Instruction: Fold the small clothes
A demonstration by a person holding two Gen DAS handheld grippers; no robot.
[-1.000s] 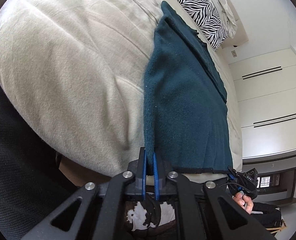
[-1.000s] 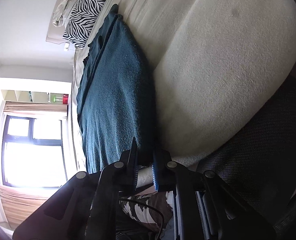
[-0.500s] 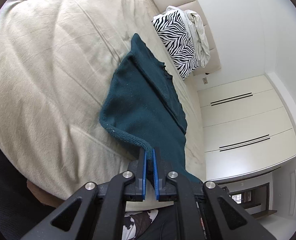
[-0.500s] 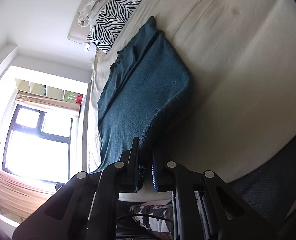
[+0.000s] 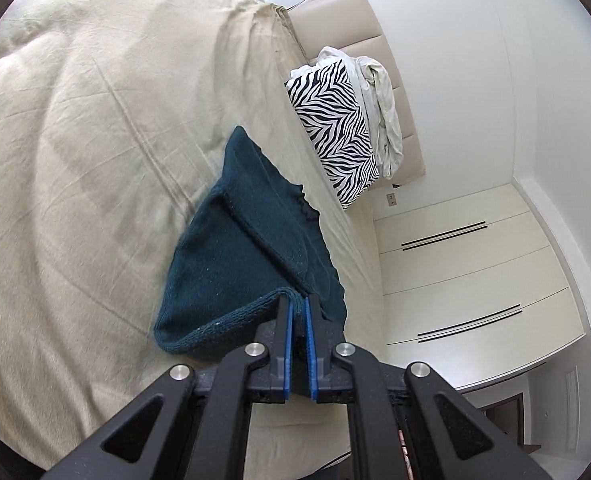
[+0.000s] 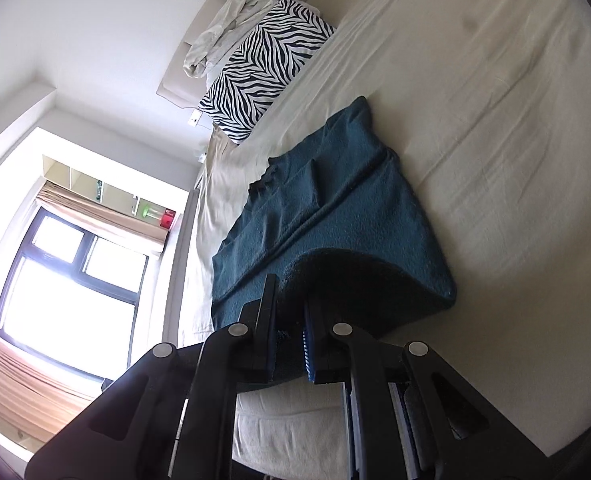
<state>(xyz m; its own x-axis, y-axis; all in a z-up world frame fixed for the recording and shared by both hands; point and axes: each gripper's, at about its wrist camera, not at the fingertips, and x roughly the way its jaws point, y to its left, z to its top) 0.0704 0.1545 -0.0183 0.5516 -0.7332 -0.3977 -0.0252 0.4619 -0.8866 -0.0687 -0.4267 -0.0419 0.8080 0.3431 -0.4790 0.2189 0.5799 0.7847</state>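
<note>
A dark teal knit garment (image 5: 239,256) lies on a beige bed (image 5: 95,140). Its near hem is lifted and curls over toward the far end. My left gripper (image 5: 299,312) is shut on one corner of that hem. In the right wrist view the same garment (image 6: 335,200) shows, with its near edge raised in a rolled fold. My right gripper (image 6: 289,308) is shut on the other hem corner. The far part of the garment rests flat on the bed (image 6: 495,120).
A zebra-print pillow (image 5: 335,132) with pale crumpled cloth (image 5: 379,92) lies against the headboard, also in the right wrist view (image 6: 267,60). White wardrobe doors (image 5: 475,280) stand beyond the bed. A bright window (image 6: 67,292) is on the other side.
Both grippers have lifted the garment's near hem off the bed edge and carried it forward over the garment. The garment now looks shorter, with a rolled fold at the near side.
</note>
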